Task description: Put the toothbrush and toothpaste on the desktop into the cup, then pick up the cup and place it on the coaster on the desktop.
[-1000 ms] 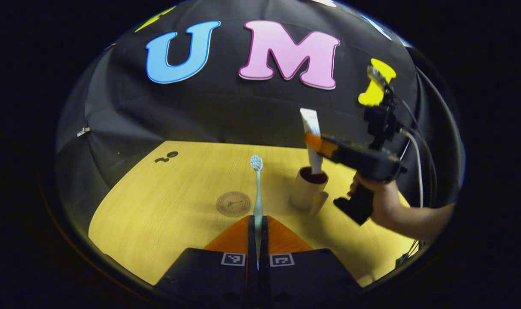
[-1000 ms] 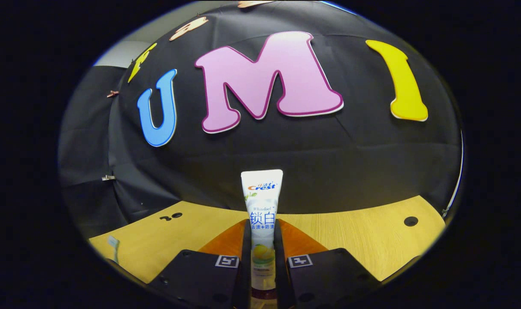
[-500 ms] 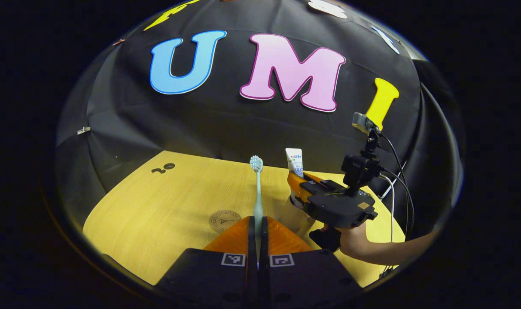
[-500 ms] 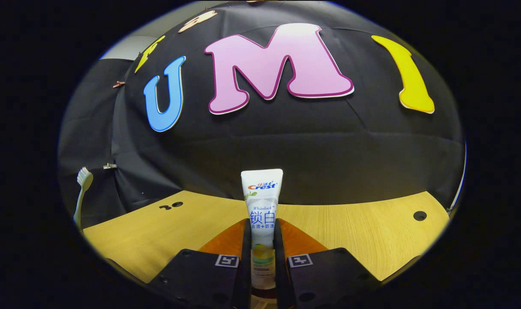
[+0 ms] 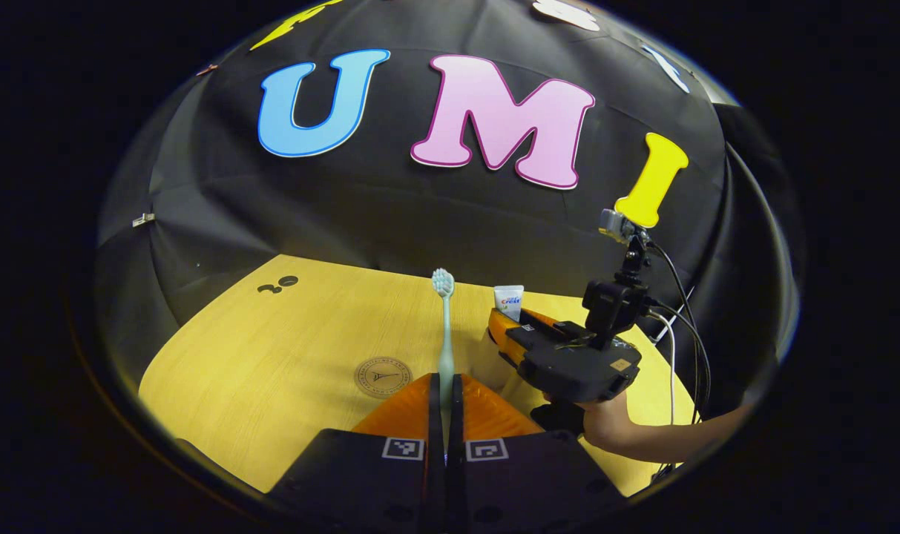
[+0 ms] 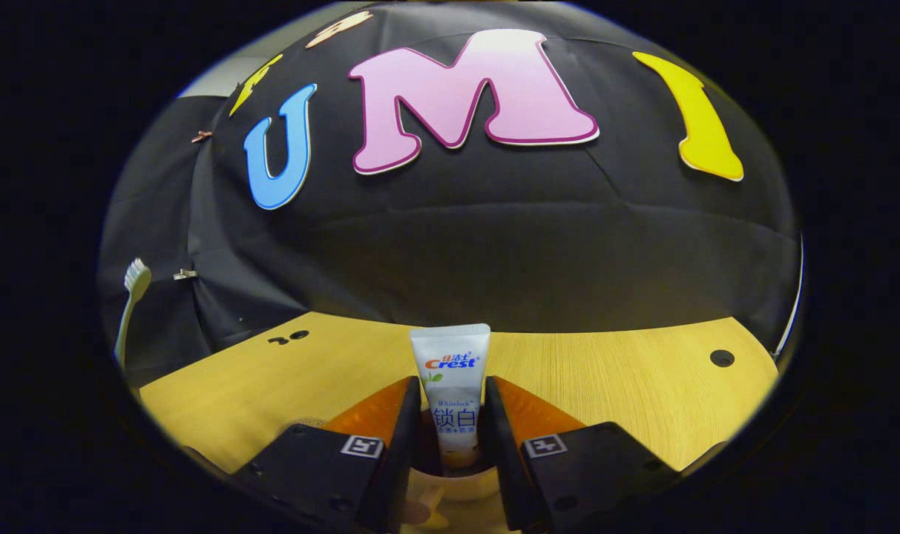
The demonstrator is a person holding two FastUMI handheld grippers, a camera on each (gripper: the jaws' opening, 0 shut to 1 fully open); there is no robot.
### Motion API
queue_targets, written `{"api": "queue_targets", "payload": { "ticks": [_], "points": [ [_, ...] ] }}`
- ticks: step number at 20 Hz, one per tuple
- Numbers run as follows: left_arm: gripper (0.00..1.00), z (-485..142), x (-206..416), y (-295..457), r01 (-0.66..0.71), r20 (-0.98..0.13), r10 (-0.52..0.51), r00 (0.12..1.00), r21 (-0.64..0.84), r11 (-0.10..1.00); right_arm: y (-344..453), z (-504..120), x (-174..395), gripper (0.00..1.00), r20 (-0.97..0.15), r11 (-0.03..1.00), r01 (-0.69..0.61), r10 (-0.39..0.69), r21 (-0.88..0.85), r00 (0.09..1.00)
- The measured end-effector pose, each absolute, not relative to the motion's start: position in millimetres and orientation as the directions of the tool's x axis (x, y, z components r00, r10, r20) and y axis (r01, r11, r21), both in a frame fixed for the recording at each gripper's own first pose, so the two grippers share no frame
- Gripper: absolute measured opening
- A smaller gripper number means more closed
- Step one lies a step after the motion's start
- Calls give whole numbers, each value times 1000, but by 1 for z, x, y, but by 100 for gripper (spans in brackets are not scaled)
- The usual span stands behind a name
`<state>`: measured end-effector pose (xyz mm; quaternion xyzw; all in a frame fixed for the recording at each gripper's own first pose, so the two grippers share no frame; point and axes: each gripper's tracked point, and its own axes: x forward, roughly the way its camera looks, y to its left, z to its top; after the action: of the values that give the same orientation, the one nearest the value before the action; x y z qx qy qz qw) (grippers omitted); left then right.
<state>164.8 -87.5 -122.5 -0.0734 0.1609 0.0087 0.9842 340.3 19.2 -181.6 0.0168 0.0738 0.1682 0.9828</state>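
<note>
My left gripper (image 5: 444, 382) is shut on the handle of a pale green toothbrush (image 5: 444, 326), which stands upright with its bristles up. Just left of it, a round brown coaster (image 5: 383, 377) lies on the yellow wooden desk (image 5: 271, 356). My right gripper (image 6: 453, 389) is open. The white toothpaste tube (image 6: 451, 371) stands between its parted fingers, with its lower end down in the cream cup (image 6: 450, 486). From the left gripper view, the right gripper (image 5: 498, 326) covers most of the cup (image 5: 490, 367), and the tube's top (image 5: 508, 300) sticks up above it.
A hand (image 5: 605, 426) holds the right gripper, and cables (image 5: 680, 311) trail from it at the desk's right side. The toothbrush head (image 6: 133, 278) shows at the far left of the right gripper view. Small dark holes (image 5: 279, 285) mark the desk's far left, another hole (image 6: 721, 358) its far right.
The right gripper came down over the cup with the toothpaste, then its fingers parted and the tube sank into the cup. The left gripper keeps its hold on the toothbrush.
</note>
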Motion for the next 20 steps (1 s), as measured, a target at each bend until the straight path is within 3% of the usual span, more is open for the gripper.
{"api": "queue_targets", "payload": {
  "ticks": [1,2,3,4,5,12,20],
  "points": [
    [6,-120,167,-90,-37,-312,-10,950,-145,989,16,-179,338,58,-144,943,-325,332,67,932],
    [6,-117,169,-92,-36,-305,-11,952,-148,988,12,-176,334,82,-148,944,-322,330,74,933],
    [6,-115,172,-95,-27,-295,-20,955,-155,988,6,-173,331,95,-146,946,-315,323,76,935],
    [6,-111,176,-98,-22,-286,-25,958,-161,987,-1,-169,327,91,-143,951,-301,309,73,940],
    [6,-107,181,-101,-13,-271,-34,962,-168,986,-10,-165,324,98,-141,957,-283,290,70,946],
    [6,-59,253,-129,70,-84,-87,993,-188,980,-63,-178,279,98,-230,973,-207,226,106,946],
    [6,-63,327,-158,161,61,-153,986,-161,974,-122,-177,258,98,-268,988,-87,118,125,956]
  ]
}}
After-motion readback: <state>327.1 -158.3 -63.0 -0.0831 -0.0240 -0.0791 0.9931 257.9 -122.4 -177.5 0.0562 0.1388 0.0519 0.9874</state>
